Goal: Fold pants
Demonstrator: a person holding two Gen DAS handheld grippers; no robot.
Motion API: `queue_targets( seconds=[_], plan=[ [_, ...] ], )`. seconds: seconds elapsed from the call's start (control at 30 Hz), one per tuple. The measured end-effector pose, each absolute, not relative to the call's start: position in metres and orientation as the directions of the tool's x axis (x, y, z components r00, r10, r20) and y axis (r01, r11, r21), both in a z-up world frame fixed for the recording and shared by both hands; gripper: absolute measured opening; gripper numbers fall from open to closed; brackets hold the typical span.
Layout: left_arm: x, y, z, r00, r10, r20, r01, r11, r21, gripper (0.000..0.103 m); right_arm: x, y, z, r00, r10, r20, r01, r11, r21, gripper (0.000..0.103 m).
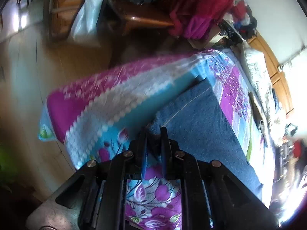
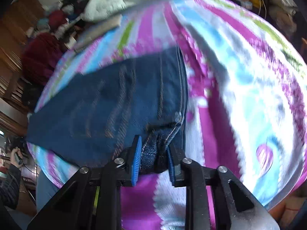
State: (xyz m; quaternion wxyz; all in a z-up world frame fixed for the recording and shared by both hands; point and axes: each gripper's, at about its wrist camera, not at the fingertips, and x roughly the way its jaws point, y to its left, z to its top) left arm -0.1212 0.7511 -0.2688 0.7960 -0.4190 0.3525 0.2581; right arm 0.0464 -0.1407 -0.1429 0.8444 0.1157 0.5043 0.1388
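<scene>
Denim pants (image 1: 201, 126) lie on bedsheet (image 1: 107, 103), floral pink/blue, running toward 1 o'clock in left view. L gripper (image 1: 153, 132) clamped on a bunched pants edge; R gripper (image 2: 155, 149) clamped on thick folded hem at 6 o'clock. Both views blurry.

Left wrist view: the camera sits behind the left gripper (image 1: 153, 134), looking forward along its jaws and steeply down onto the bed (image 1: 92, 111). The lens is close to the bed; the floor (image 1: 28, 76) fills the 9 o'clock side, and wooden furniture (image 1: 63, 3) lies at 11 o'clock.

Right wrist view: the camera sits behind the right gripper (image 2: 153, 149), facing forward and down, close to the bed surface. A pillow (image 2: 107, 5) lies at 12 o'clock.

Both views share the flowered bedspread and the blue pants (image 1: 201, 118), which reach from each view's jaws toward 12 o'clock.
</scene>
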Motion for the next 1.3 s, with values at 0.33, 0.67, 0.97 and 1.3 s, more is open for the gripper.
queue_targets(
  seconds=[0.33,0.67,0.97,1.3],
  plan=[
    [-0.121,0.777,-0.238,0.691,0.178,-0.7,-0.687,0.462,-0.56,0.01,0.045,-0.158,-0.162,0.429,0.381,-0.819,-0.114,0.922,0.369,0.005],
    [-0.161,0.734,-0.247,0.623,0.205,-0.755,-0.715,0.541,-0.444,0.011,0.018,-0.157,-0.102,0.543,0.161,-0.824,-0.104,0.987,0.125,0.047],
    [-0.126,0.629,-0.229,0.675,0.032,-0.737,-0.487,0.77,-0.413,0.012,0.219,0.089,-0.123,0.294,0.599,-0.745,-0.552,0.742,0.379,0.047],
    [-0.046,0.57,-0.212,0.671,-0.152,-0.726,-0.226,0.89,-0.395,0.013,0.304,0.188,-0.21,0.25,0.414,-0.875,-0.642,0.747,0.17,0.044]
  ],
)
